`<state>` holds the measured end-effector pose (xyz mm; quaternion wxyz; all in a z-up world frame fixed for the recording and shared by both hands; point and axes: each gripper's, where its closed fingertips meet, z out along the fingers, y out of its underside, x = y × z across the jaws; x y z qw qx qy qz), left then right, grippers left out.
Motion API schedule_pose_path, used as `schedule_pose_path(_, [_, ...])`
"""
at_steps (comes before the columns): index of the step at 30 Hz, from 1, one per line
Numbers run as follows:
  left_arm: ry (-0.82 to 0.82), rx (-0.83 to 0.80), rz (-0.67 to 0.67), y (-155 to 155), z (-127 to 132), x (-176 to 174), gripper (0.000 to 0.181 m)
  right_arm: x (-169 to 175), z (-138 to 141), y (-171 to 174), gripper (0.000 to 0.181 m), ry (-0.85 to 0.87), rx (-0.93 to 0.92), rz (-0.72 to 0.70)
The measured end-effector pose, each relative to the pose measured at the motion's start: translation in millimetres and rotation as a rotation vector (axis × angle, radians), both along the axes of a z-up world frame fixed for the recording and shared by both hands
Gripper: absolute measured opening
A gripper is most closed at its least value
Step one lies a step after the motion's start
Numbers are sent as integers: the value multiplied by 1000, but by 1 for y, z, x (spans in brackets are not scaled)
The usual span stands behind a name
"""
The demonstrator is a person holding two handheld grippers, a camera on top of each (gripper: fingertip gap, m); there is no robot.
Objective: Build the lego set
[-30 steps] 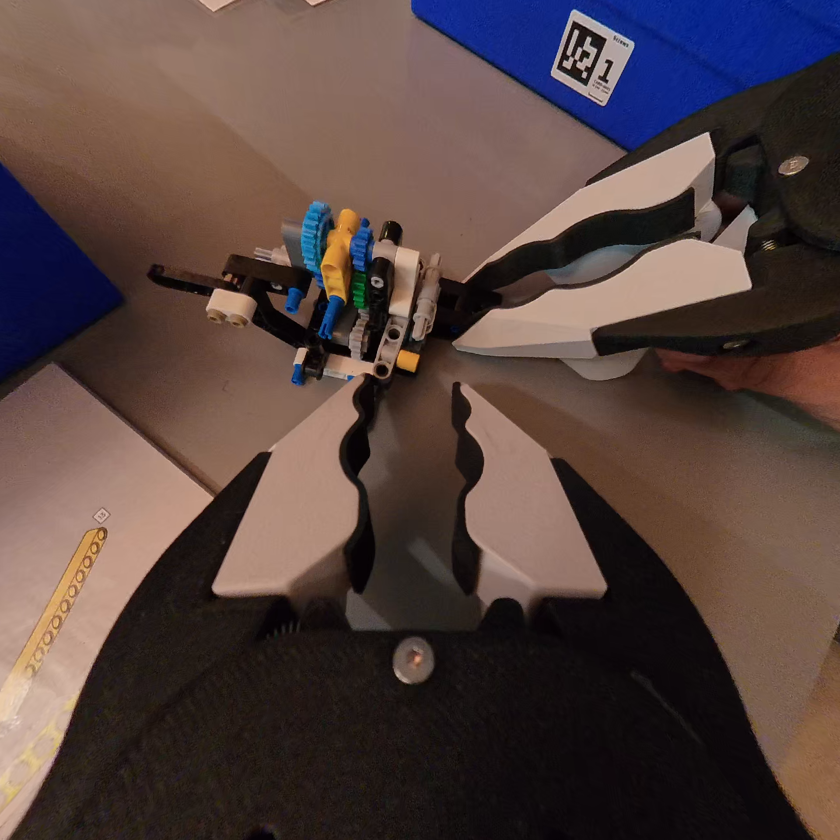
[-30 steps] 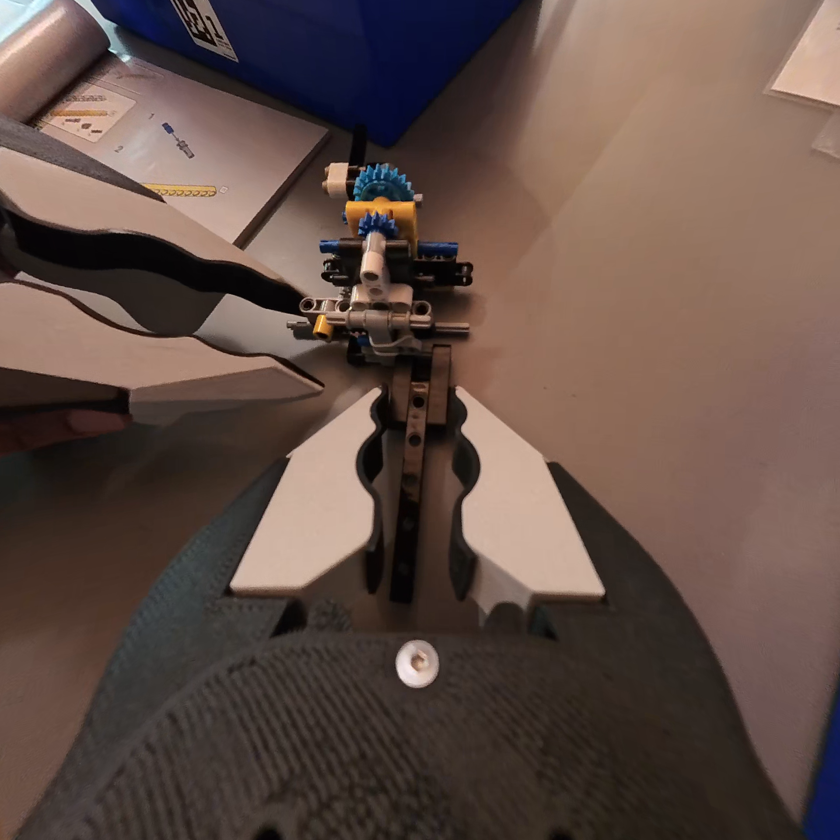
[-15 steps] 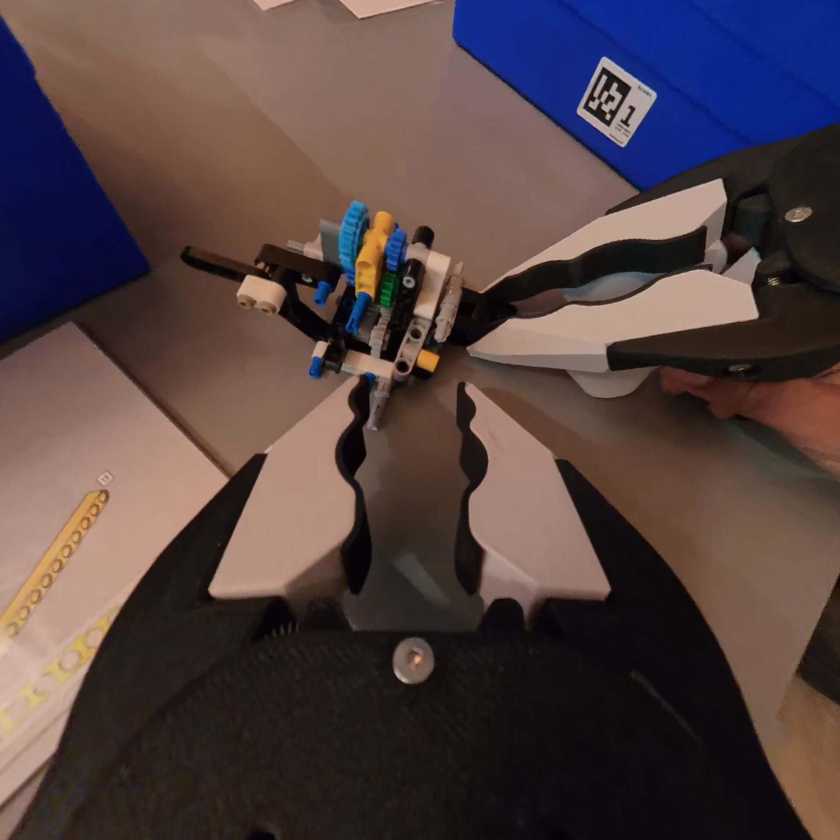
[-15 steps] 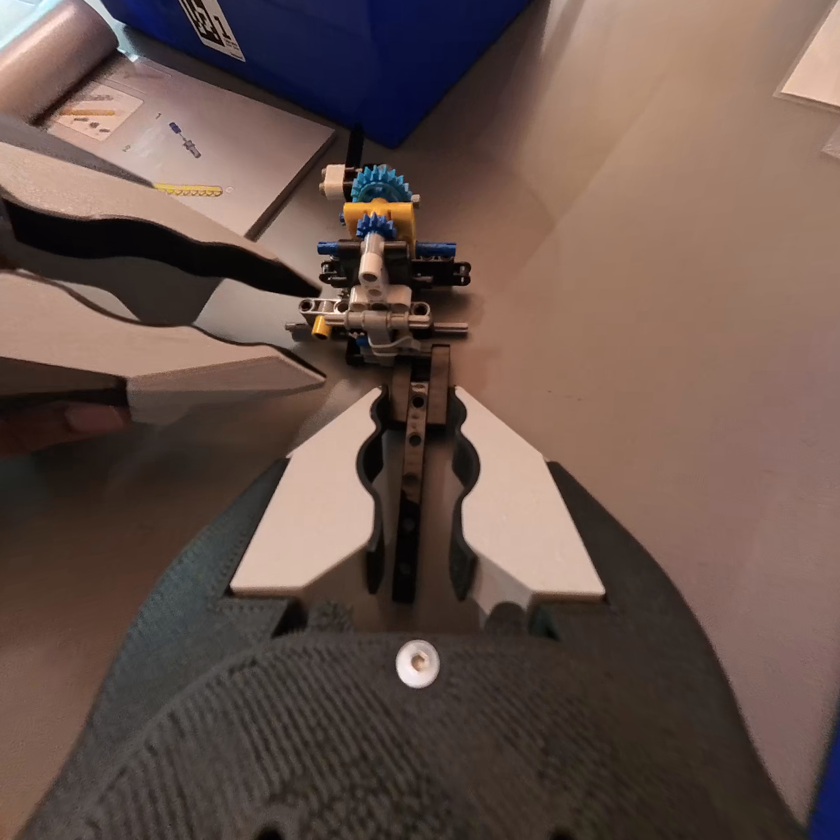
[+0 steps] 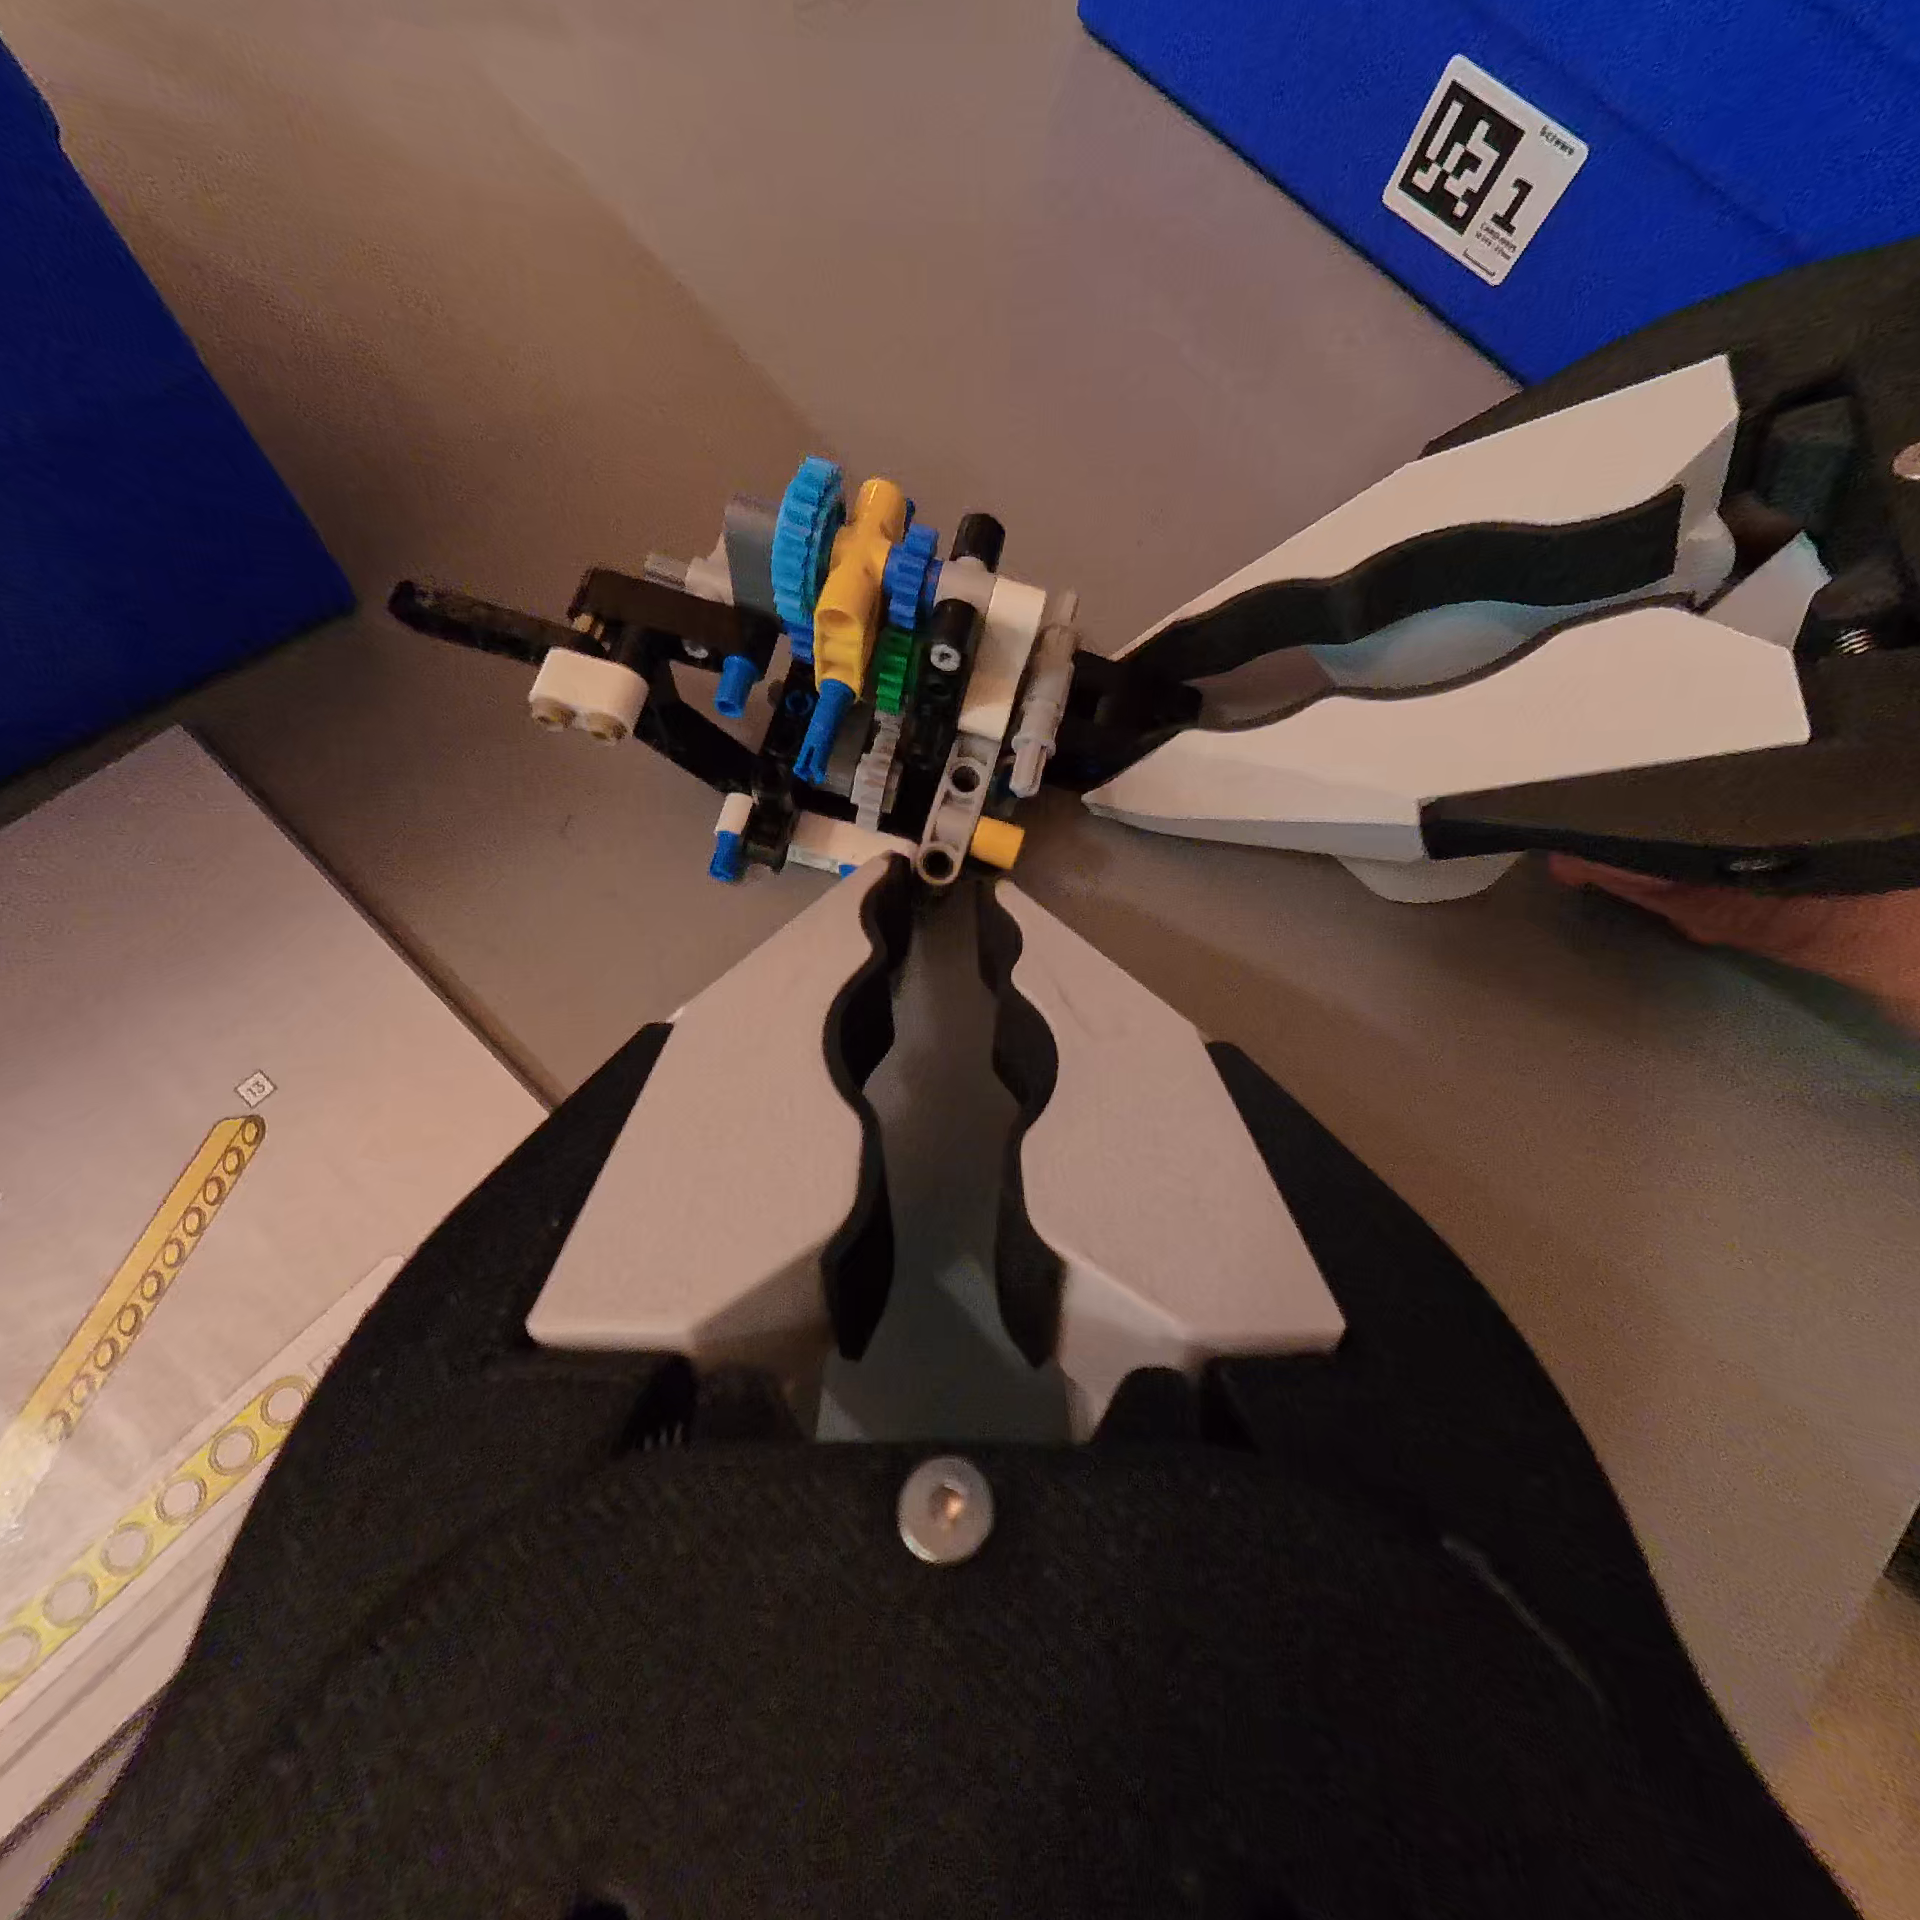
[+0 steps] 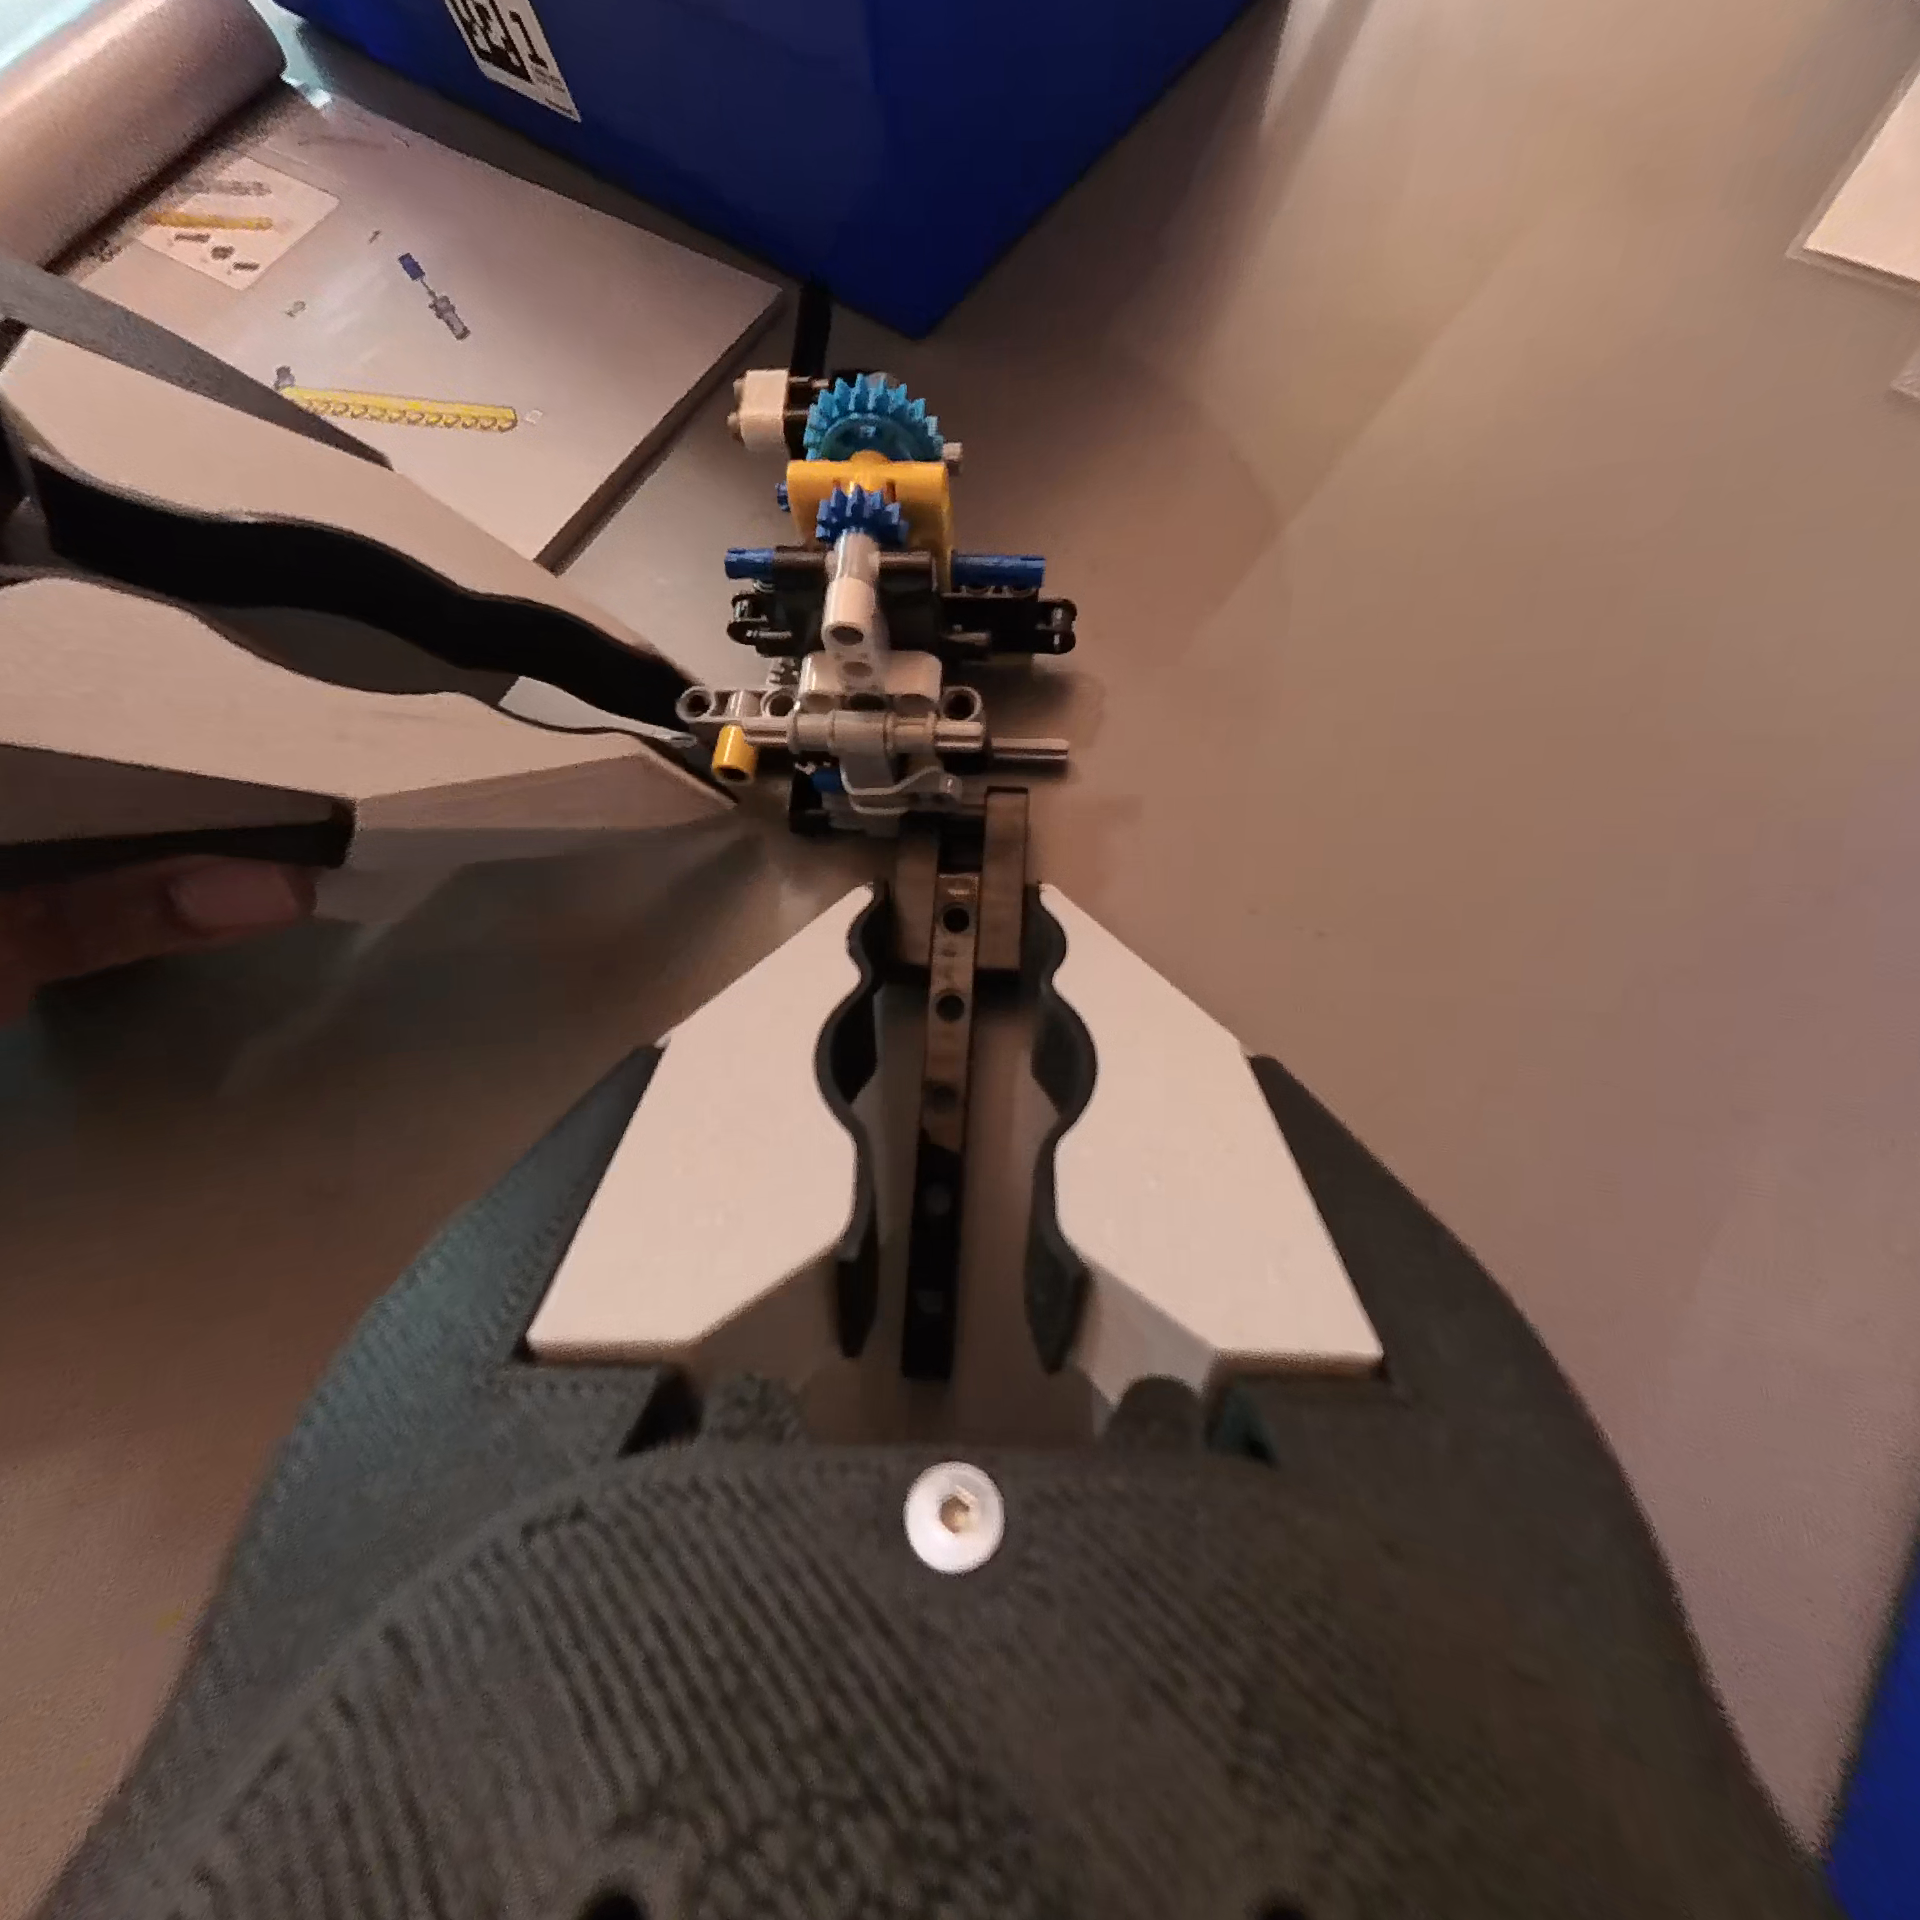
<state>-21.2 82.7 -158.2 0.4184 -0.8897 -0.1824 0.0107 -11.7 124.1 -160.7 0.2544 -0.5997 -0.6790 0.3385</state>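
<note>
The lego assembly (image 5: 873,665) has blue gears, a yellow block, white and grey parts and black beams, and rests on the grey table (image 5: 623,312). My right gripper (image 6: 956,904) is shut on the assembly's long black beam (image 6: 948,1049), which runs back between its fingers; it enters the left wrist view (image 5: 1101,727) from the right. My left gripper (image 5: 940,888) has its tips closed around the near end of the grey beam (image 5: 943,854), beside a yellow pin (image 5: 997,840). In the right wrist view the left gripper (image 6: 701,753) meets the grey beam's left end (image 6: 717,707).
An open instruction booklet (image 5: 156,1091) lies at the left, also in the right wrist view (image 6: 395,343). Blue bins stand at the back right (image 5: 1558,125) and left (image 5: 125,468). A paper sheet (image 6: 1870,208) lies far right. A hand (image 6: 156,914) holds the left gripper. Left tips to right tips: about 5 cm.
My left gripper has moved forward to the assembly and narrowed its jaws around the grey beam's end. The right gripper keeps its hold on the black beam.
</note>
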Motion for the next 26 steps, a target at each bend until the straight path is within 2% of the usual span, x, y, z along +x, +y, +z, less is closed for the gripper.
schedule_pose_path(1, [4,1,-3,1,0,0,12,0,0,-1,23,0,5,10])
schedule_pose_path(9, [6,11,-11,1,2,1,13,-1,-1,-4,23,1,30,44])
schedule_pose_path(12, [0,13,-64,-1,2,8,19,-1,0,-4,23,2,27,53])
schedule_pose_path(16, [57,-49,-141,-21,1,15,35,1,1,-6,23,10,29,94])
schedule_pose_path(18, [169,-59,-175,-34,13,14,46,2,1,-7,23,12,38,117])
schedule_pose_path(21, [403,-65,-239,-48,40,6,76,6,1,-13,23,13,38,191])
schedule_pose_path(23, [522,-88,-325,-51,52,7,89,12,2,-23,23,21,34,272])
schedule_pose_path(26, [515,-147,-508,-50,46,27,99,24,7,-43,23,49,19,422])
